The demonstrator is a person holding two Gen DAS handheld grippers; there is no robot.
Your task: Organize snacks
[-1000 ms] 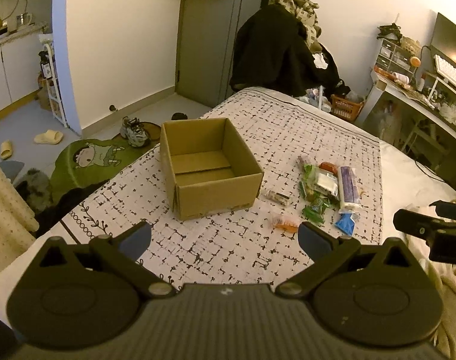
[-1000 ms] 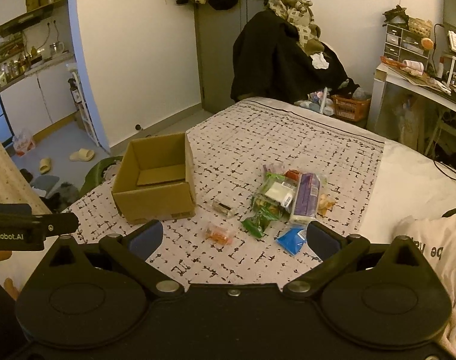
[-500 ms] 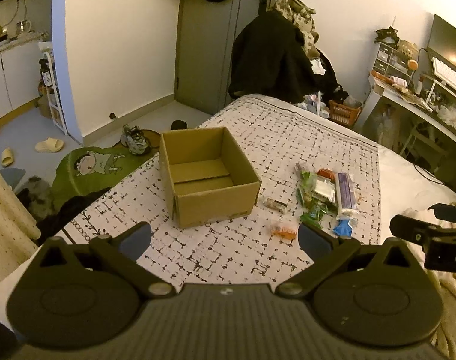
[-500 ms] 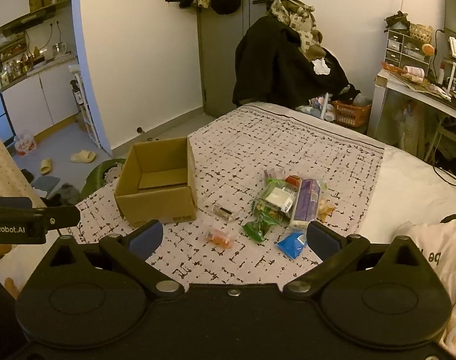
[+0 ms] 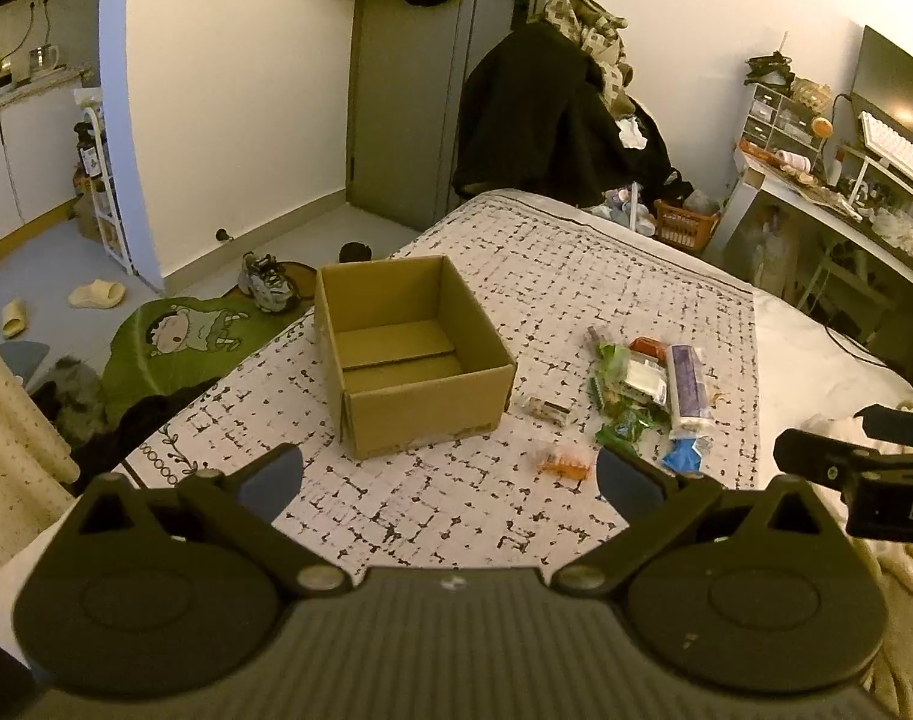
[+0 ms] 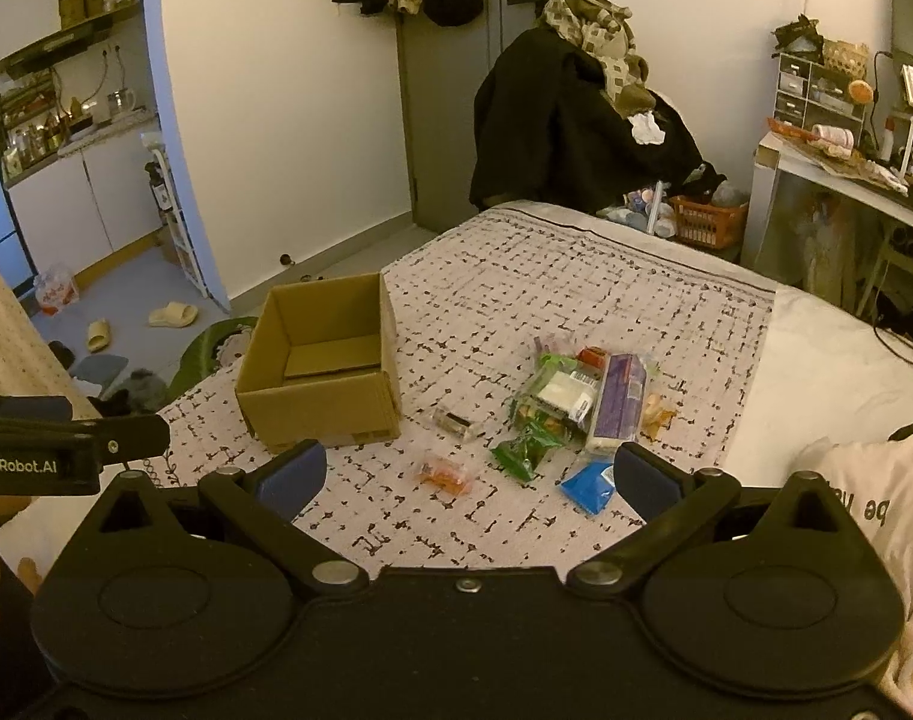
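An open, empty cardboard box (image 5: 408, 354) (image 6: 324, 372) stands on the patterned bed cover. To its right lies a pile of snack packets (image 5: 648, 384) (image 6: 582, 402), with a purple pack (image 6: 621, 405), a blue packet (image 6: 588, 480), a green packet (image 6: 525, 447), a small orange packet (image 5: 564, 468) (image 6: 444, 474) and a clear-wrapped bar (image 5: 546, 408) (image 6: 456, 420). My left gripper (image 5: 450, 474) is open and empty, held above the bed's near edge. My right gripper (image 6: 468, 471) is open and empty, near the orange and blue packets.
The bed (image 5: 576, 276) fills the middle. Beyond it are a chair piled with dark clothes (image 5: 552, 114), an orange basket (image 5: 684, 222) and a cluttered desk (image 5: 846, 192) at right. Shoes, slippers and a green mat (image 5: 174, 336) lie on the floor at left.
Both grippers have pulled back and risen slightly, so the box and snacks look smaller and farther away. Both stay open and empty. Nothing on the bed has moved.
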